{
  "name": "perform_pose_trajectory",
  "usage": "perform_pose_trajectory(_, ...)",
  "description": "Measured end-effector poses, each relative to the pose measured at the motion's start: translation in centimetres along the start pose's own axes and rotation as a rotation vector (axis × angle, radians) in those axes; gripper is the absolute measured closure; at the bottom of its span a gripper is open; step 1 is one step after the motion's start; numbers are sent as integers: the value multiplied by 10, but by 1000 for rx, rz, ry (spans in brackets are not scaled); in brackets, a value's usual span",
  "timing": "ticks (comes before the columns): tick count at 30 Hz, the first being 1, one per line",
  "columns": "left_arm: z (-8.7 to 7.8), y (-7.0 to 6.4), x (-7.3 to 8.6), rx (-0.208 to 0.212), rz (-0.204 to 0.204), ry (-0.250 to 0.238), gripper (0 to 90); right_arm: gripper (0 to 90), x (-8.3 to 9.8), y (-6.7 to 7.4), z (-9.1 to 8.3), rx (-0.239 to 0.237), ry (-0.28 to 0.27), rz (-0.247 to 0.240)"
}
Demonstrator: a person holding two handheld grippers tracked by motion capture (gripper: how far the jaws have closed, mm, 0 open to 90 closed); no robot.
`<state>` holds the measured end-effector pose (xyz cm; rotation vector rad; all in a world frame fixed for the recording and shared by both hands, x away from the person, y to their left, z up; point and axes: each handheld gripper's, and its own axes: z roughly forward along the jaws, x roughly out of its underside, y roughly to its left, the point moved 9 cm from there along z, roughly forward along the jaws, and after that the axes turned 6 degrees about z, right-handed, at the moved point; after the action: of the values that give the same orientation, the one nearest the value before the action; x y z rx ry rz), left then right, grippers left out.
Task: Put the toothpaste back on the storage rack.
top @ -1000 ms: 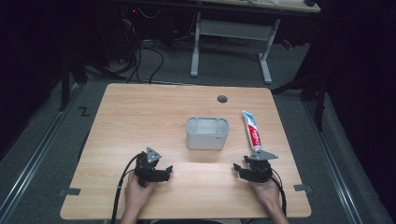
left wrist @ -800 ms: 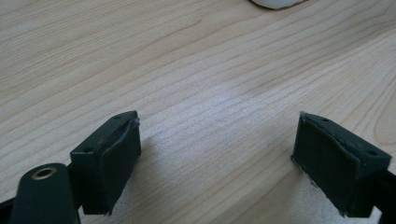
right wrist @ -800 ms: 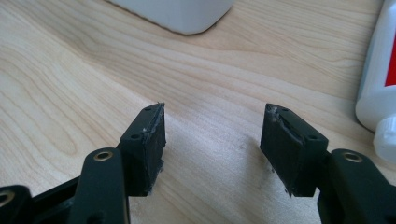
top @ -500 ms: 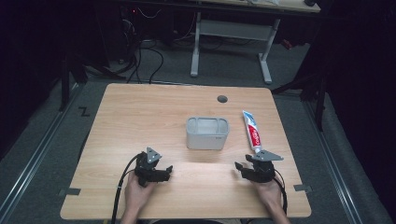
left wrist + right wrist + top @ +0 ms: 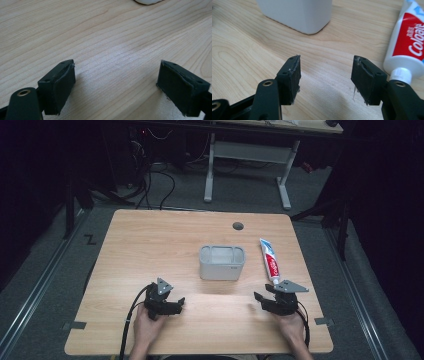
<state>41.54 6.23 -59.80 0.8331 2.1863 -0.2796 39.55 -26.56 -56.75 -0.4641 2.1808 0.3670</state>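
A grey rectangular container (image 5: 222, 262) stands near the middle of the wooden table (image 5: 150, 240). A red, white and blue toothpaste tube (image 5: 270, 260) lies flat to its right, cap toward the person. My left gripper (image 5: 172, 306) rests low on the table at the front left, held by a hand, its jaws wide apart over bare wood (image 5: 115, 72). At the front right, my right gripper (image 5: 261, 300) is open too, with nothing between its jaws. The tube's cap (image 5: 401, 75) lies just beyond its right fingertip, and the container (image 5: 297, 13) stands farther ahead.
A small dark round grommet hole (image 5: 238, 226) sits near the table's far edge. A white desk frame (image 5: 247, 155) and cables stand on the floor beyond. Bare wood spreads across the left half of the table.
Both grippers stay at the front of the table with only slight shifts. Container and tube have not moved.
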Motion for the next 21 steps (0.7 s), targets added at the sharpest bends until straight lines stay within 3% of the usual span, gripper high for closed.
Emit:
perform_pose_trajectory(15, 0, 0, 0, -1, 0, 0, 153, 460, -12, -11, -9, 25, -6, 8)
perform_pose_trajectory(21, 0, 0, 0, -1, -1, 0, 153, 461, -14, -15, -12, 25, -12, 33)
